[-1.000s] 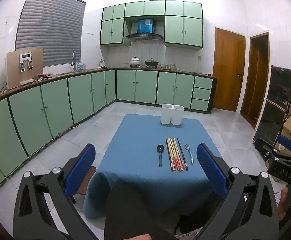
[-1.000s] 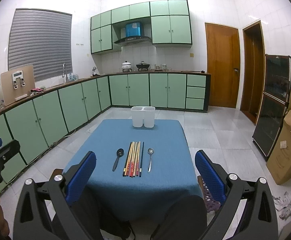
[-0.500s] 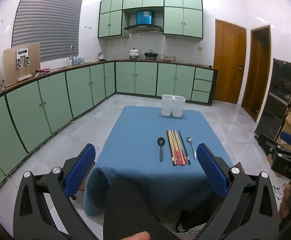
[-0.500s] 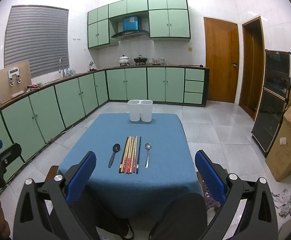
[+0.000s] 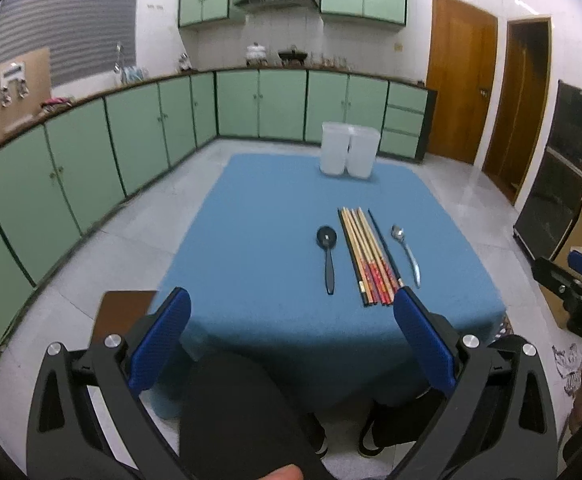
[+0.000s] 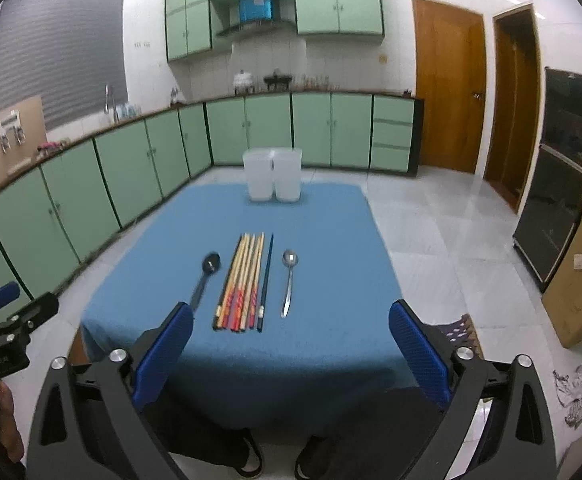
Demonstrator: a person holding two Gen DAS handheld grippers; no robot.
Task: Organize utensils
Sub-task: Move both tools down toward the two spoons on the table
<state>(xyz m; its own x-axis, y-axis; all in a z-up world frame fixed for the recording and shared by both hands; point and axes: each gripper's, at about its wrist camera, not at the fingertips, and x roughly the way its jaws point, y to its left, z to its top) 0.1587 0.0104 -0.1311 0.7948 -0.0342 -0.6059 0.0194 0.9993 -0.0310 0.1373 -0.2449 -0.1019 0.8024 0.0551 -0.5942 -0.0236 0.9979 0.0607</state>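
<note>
On the blue-clothed table (image 5: 259, 240) (image 6: 331, 240) lie a black spoon (image 5: 328, 256) (image 6: 207, 276), a row of several chopsticks (image 5: 367, 256) (image 6: 245, 280) and a silver spoon (image 5: 407, 252) (image 6: 289, 280), side by side. A white two-compartment holder (image 5: 350, 154) (image 6: 273, 174) stands at the far edge. My left gripper (image 5: 291, 312) hovers open near the table's front edge, nothing between its blue pads. My right gripper (image 6: 291, 328) also hangs before the front edge with nothing between its pads; its jaws are wide and closing slightly.
Green cabinets (image 5: 131, 128) run along the left and back walls. Wooden doors (image 6: 447, 92) and a dark cabinet (image 6: 563, 176) stand at the right, with a cardboard box (image 6: 579, 280) on the floor. A person's dark-clad legs and shoes (image 6: 251, 456) show under the table's front edge.
Both grippers have come down and forward toward the table, so the utensils and holder appear larger and nearer. The utensils have not moved.
</note>
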